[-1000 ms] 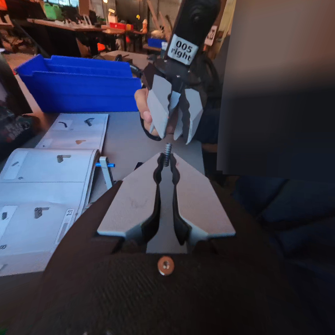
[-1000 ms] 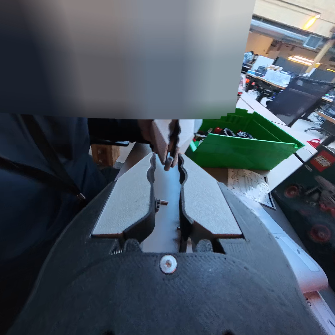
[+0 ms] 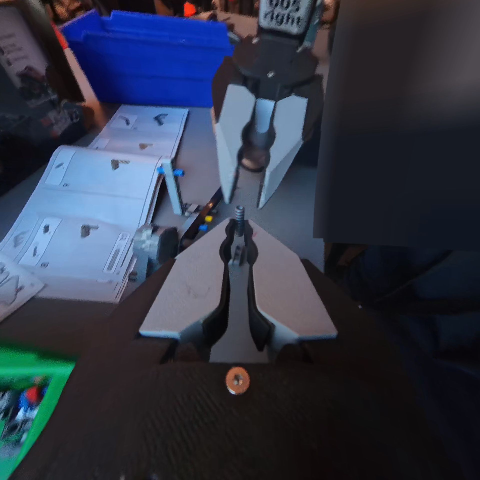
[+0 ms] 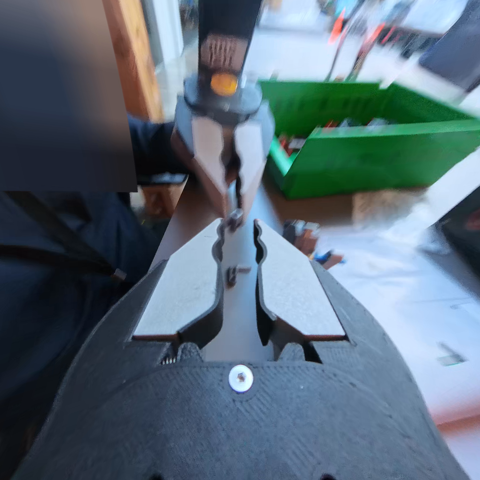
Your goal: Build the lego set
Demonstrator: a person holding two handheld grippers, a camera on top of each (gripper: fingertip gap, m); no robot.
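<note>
Left wrist view: left gripper (image 3: 237,227) clamped on coiled spring (image 3: 239,213); right gripper (image 3: 243,204) just beyond, jaws apart, empty. Risk: spring slipping free during handover if misaligned. Green bin (image 3: 31,368), lower left: blurred mixed pieces, probably bricks. Blue bin (image 3: 145,67), behind open manual (image 3: 85,207): contents hidden.

A dark grey ridged spring piece (image 3: 239,220) sits between pale grey fingers (image 3: 197,280) on black, ribbed bodies — the left hand-held gripper (image 3: 239,228) and the right hand-held gripper (image 3: 242,201) alike. Behind: a bright blue bin (image 3: 153,59), a white instruction booklet (image 3: 85,220) with small grey drawings, a grey bench (image 3: 280,220) — and a green bin (image 4: 363,155) holding red and black bits
</note>
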